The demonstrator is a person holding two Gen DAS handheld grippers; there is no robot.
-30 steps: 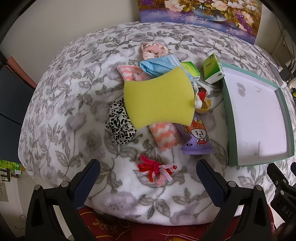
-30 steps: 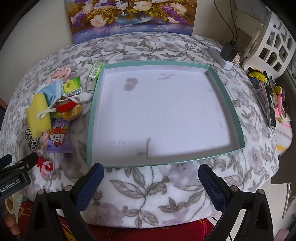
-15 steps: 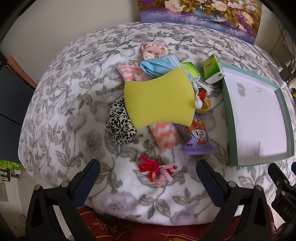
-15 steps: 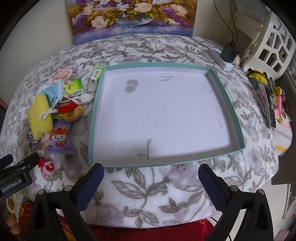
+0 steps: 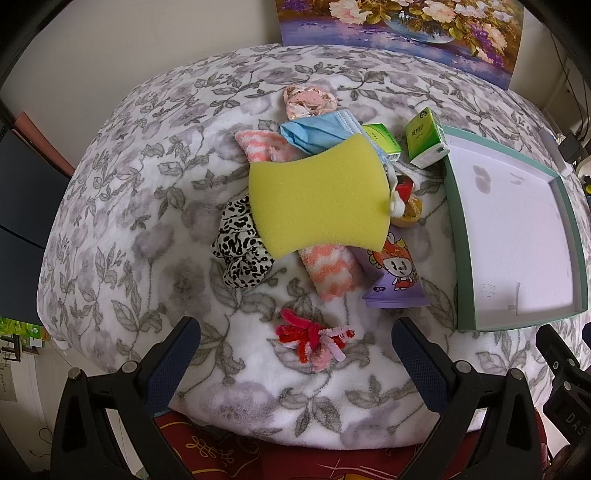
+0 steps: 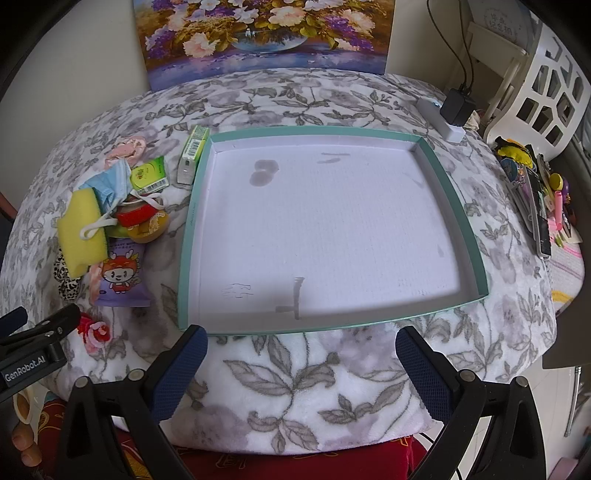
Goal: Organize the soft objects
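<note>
A pile of soft items lies on the floral blanket: a yellow sponge [image 5: 319, 201] on top, a blue face mask [image 5: 314, 131], a pink striped sock [image 5: 328, 275], a leopard-print scrunchie [image 5: 240, 251], a red and pink pipe-cleaner flower [image 5: 314, 338] and a purple pouch [image 5: 395, 275]. My left gripper [image 5: 295, 354] hangs open just in front of the flower, holding nothing. A shallow green-rimmed tray [image 6: 458, 192] with a white floor lies to the right of the pile. My right gripper [image 6: 301, 362] is open and empty near its front edge.
Two green boxes [image 5: 424, 136] lie between the pile and the tray. A flower painting [image 6: 258, 33] leans at the back. A power strip with plug [image 6: 448, 114] and a heap of small items [image 6: 535, 199] occupy the right side. The blanket's front edge drops off below both grippers.
The right wrist view has shifted slightly, with the tray and pile sitting a little further right and lower. The left view is unchanged.
</note>
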